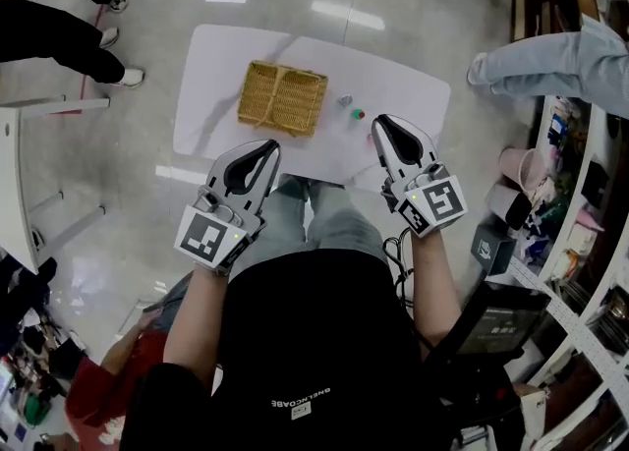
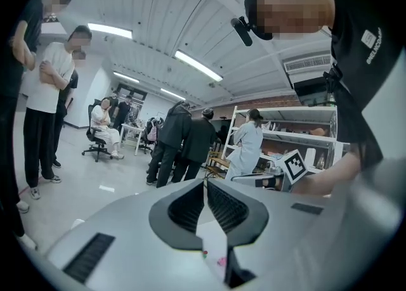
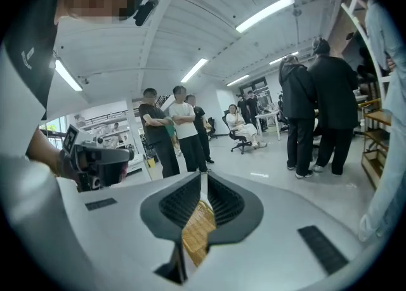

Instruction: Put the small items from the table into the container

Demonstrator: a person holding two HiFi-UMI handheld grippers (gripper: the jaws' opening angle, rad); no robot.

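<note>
We held two grippers over the near edge of one white bench [image 1: 211, 95], one in each hand. The left gripper [image 1: 271, 148] sat at the near left and the right gripper [image 1: 379, 124] at the near right. Each carried one marker cube at its near end, and both pointed toward the far side.

In the left gripper view, the fingers [image 2: 184, 210] of the left gripper [image 2: 204, 182] met at their tips, with nothing between them. In the right gripper view, the fingers [image 3: 225, 204] of the right gripper [image 3: 203, 175] were likewise pressed together and empty.

One woven basket [image 1: 283, 97] stood near the middle of the bench, and it also showed beyond the closed fingers in the right gripper view [image 3: 196, 232].

To the right of the basket, apart from it, we counted two small items in the head view. A grey piece [image 1: 345, 100] lay farther off and a red-and-green piece [image 1: 359, 114] lay just beside it, nearer to us. Both sat just beyond the right gripper's tip.

The left gripper view showed the red-and-green piece [image 2: 205, 254] again, with one pink piece [image 2: 221, 262] close by it on the bench. We could not make that third item out surely from the head view.

Shelves [image 1: 580, 223] ran along the right of the room.
</note>
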